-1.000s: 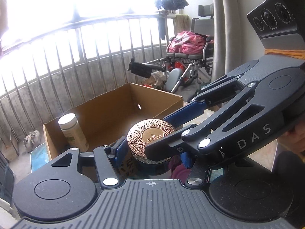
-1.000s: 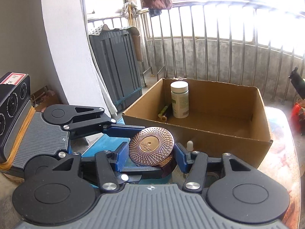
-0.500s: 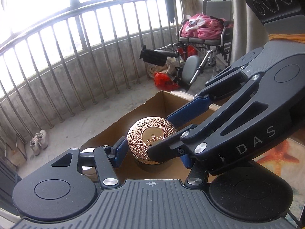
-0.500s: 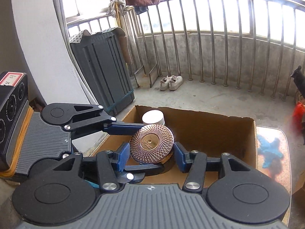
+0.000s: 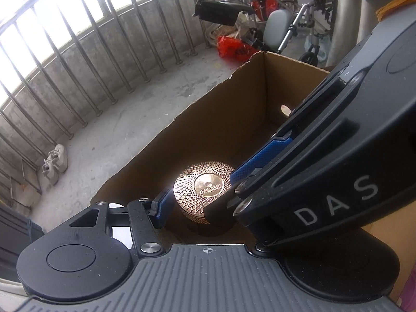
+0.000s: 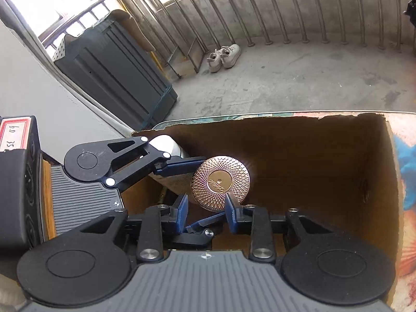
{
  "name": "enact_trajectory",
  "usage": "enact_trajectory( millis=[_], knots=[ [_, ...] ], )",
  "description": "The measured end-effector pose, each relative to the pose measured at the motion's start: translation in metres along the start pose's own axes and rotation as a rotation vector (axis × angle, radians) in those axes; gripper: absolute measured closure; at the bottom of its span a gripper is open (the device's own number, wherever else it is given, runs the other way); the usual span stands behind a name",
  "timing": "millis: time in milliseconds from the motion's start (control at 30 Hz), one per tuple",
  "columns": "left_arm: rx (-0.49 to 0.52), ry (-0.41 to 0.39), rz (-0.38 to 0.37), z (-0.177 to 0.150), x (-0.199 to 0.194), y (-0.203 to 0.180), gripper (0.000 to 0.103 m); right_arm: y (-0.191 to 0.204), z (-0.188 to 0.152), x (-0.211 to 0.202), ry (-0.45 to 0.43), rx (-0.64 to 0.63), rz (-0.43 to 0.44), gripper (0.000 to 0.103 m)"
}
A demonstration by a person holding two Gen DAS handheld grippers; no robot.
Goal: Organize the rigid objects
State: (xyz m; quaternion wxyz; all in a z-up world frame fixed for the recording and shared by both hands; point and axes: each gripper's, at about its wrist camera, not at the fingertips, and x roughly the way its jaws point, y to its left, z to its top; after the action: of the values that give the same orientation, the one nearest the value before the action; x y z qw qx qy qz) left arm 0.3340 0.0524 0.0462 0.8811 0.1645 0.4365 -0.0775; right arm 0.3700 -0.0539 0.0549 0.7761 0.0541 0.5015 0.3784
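Note:
A round jar with a patterned copper lid [image 5: 205, 187] [image 6: 220, 183] hangs inside the open cardboard box [image 5: 208, 119] [image 6: 260, 119]. My left gripper [image 5: 200, 208] [image 6: 193, 195] is shut on it, one blue pad on each side. My right gripper [image 6: 205, 208] [image 5: 231, 187] sits just behind the jar. Its jaws are closing, narrower than the jar, with only the lid's near edge at their tips. A white-capped bottle [image 6: 166, 143] [image 5: 114, 205] stands in the box's left corner, partly hidden by the left gripper.
The box stands on a table with a sea-creature print [image 6: 405, 161]. Beyond are a concrete floor, a metal railing [image 5: 78, 39], shoes [image 6: 225, 54], a dark cabinet [image 6: 114, 72], a wheelchair [image 5: 286, 13] and a red bag [image 5: 231, 46]. A small gold stick [image 6: 162, 195] lies in the box.
Both grippers moved forward over the box and tipped downward with the jar. The right gripper's jaws narrowed and came off the jar's sides; the left still grips it.

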Motion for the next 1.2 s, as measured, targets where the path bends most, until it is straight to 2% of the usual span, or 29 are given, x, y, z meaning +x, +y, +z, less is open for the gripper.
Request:
enact_trajectory(
  millis=[100,367,467,533,600,633,667,733,833,1000,1100,1167,1200],
  knots=[
    [0.007,0.025,0.014,0.001,0.008,-0.002,0.047,-0.011,0.003,0.011,0.012,0.042,0.004,0.070],
    [0.152,0.095,0.102,0.003,0.018,-0.025,0.046,-0.021,0.000,0.029,0.030,0.081,-0.055,0.068],
    [0.207,0.118,0.157,0.004,0.015,-0.032,0.045,-0.024,-0.002,0.034,0.039,0.099,-0.056,0.068],
    [0.249,0.106,0.201,0.004,0.008,-0.037,0.043,-0.027,-0.002,0.038,0.049,0.111,-0.046,0.068],
    [0.266,0.114,0.195,0.006,0.002,-0.038,0.047,-0.029,-0.001,0.042,0.057,0.129,-0.031,0.069],
    [0.260,0.130,0.192,0.006,0.002,-0.038,0.052,-0.029,-0.001,0.044,0.054,0.140,-0.019,0.068],
    [0.259,0.145,0.180,0.005,0.002,-0.038,0.064,-0.030,-0.001,0.046,0.056,0.148,-0.012,0.068],
    [0.241,0.178,0.149,0.006,0.001,-0.037,0.076,-0.030,0.001,0.049,0.061,0.159,0.003,0.069],
    [0.220,0.196,0.139,0.003,-0.002,-0.033,0.076,-0.031,0.006,0.053,0.075,0.166,0.028,0.068],
    [0.213,0.172,0.146,0.001,-0.013,-0.035,0.074,-0.030,0.008,0.057,0.087,0.138,0.010,0.067],
    [0.228,0.122,0.174,-0.003,-0.037,-0.039,0.069,-0.029,0.007,0.055,0.085,0.129,-0.001,0.066],
    [0.234,0.074,0.190,-0.010,-0.066,-0.042,0.066,-0.026,0.007,0.048,0.075,0.114,-0.009,0.054],
    [0.235,0.051,0.199,-0.014,-0.080,-0.043,0.065,-0.023,0.007,0.043,0.066,0.103,-0.013,0.054]
  ],
)
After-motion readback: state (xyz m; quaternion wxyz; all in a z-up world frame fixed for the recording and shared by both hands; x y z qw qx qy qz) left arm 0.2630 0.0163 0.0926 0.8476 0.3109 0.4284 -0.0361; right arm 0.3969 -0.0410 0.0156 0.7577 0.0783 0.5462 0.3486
